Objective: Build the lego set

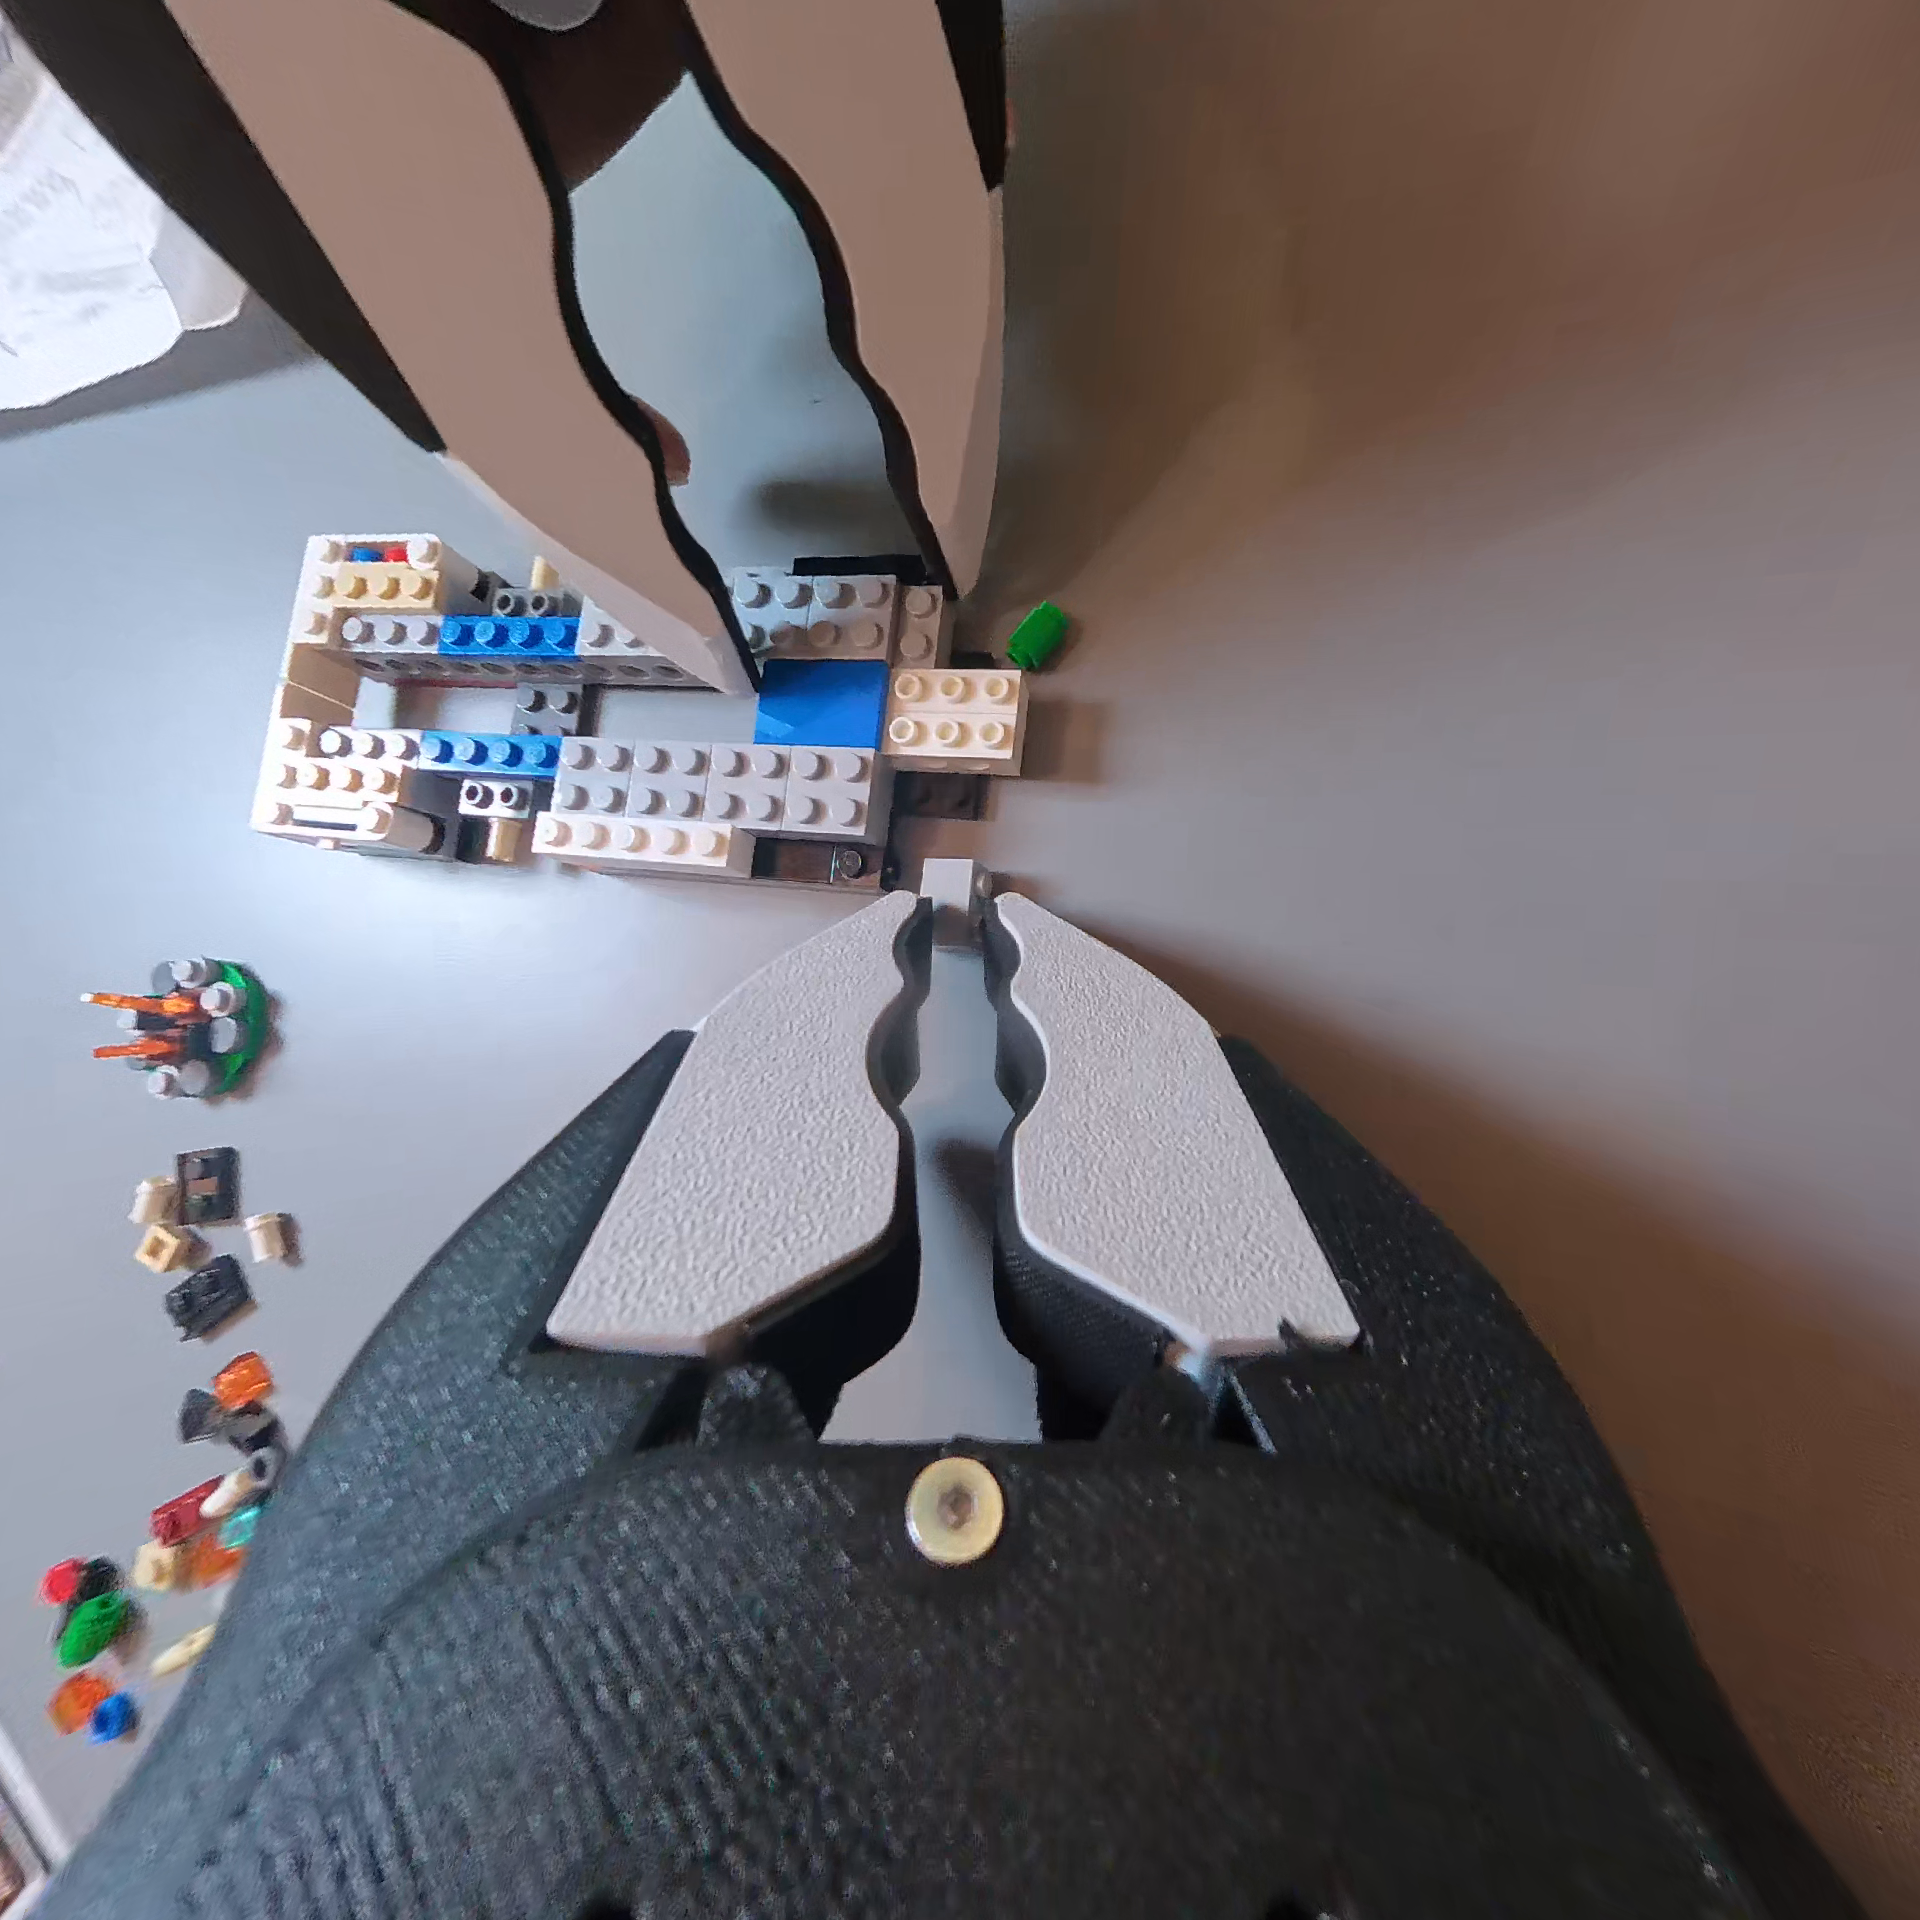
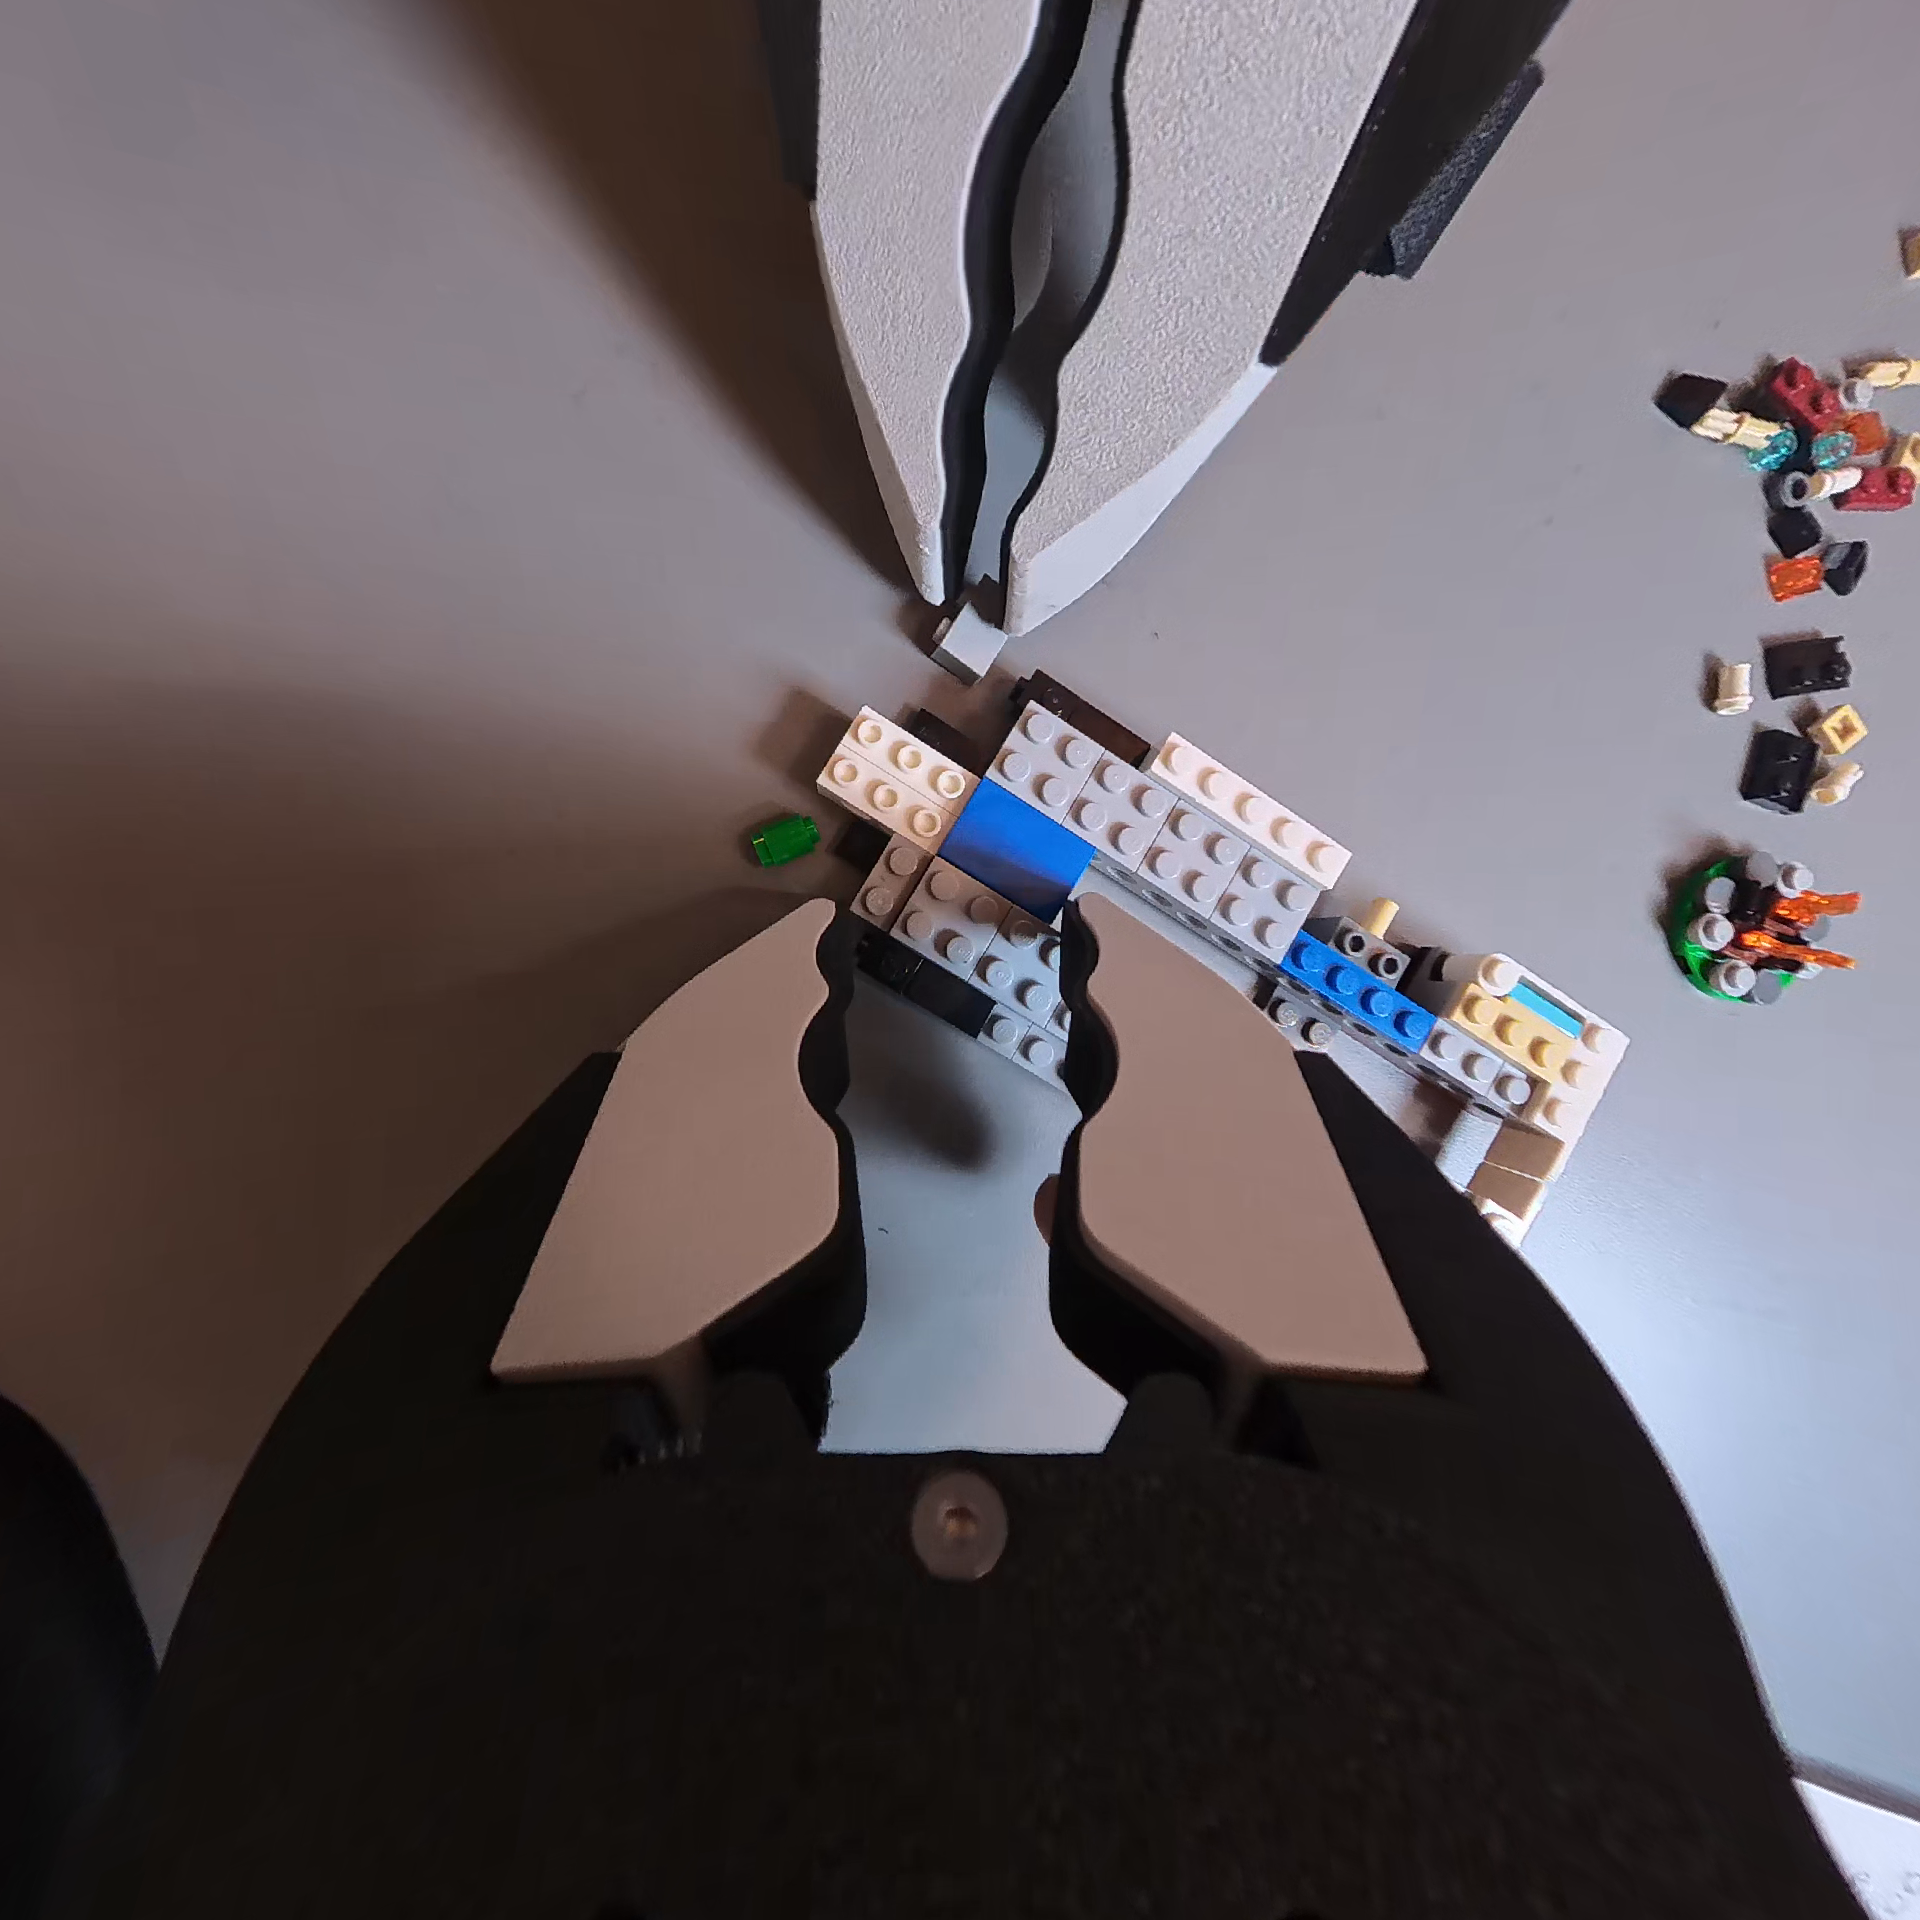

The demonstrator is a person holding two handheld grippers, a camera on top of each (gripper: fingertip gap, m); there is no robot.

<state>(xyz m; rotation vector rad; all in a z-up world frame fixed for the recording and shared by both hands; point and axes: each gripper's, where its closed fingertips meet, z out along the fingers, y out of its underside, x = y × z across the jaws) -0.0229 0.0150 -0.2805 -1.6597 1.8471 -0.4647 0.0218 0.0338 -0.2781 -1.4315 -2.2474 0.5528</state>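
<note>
A long brick model of grey, white, blue and tan pieces (image 1: 665, 774) lies on the grey table; it also shows in the right wrist view (image 2: 1195, 831). My left gripper (image 1: 954, 904) is shut on a small grey brick (image 1: 948, 881) and holds it just off the model's near corner, beside a dark plate. The right wrist view shows that brick (image 2: 968, 636) pinched at the left fingertips. My right gripper (image 2: 954, 920) straddles the model's end by the blue tile (image 2: 1023, 847), its pads against the grey bricks on either side. It shows from above in the left wrist view (image 1: 847, 636).
A small green round piece (image 1: 1037, 634) lies loose beside the model's end. Several loose small pieces (image 2: 1808, 468) and a round green assembly with orange spikes (image 2: 1745, 930) lie farther off along the table. A crumpled white sheet (image 1: 83, 260) lies at the far corner. There is about 6 centimeters between the tips of the two grippers.
</note>
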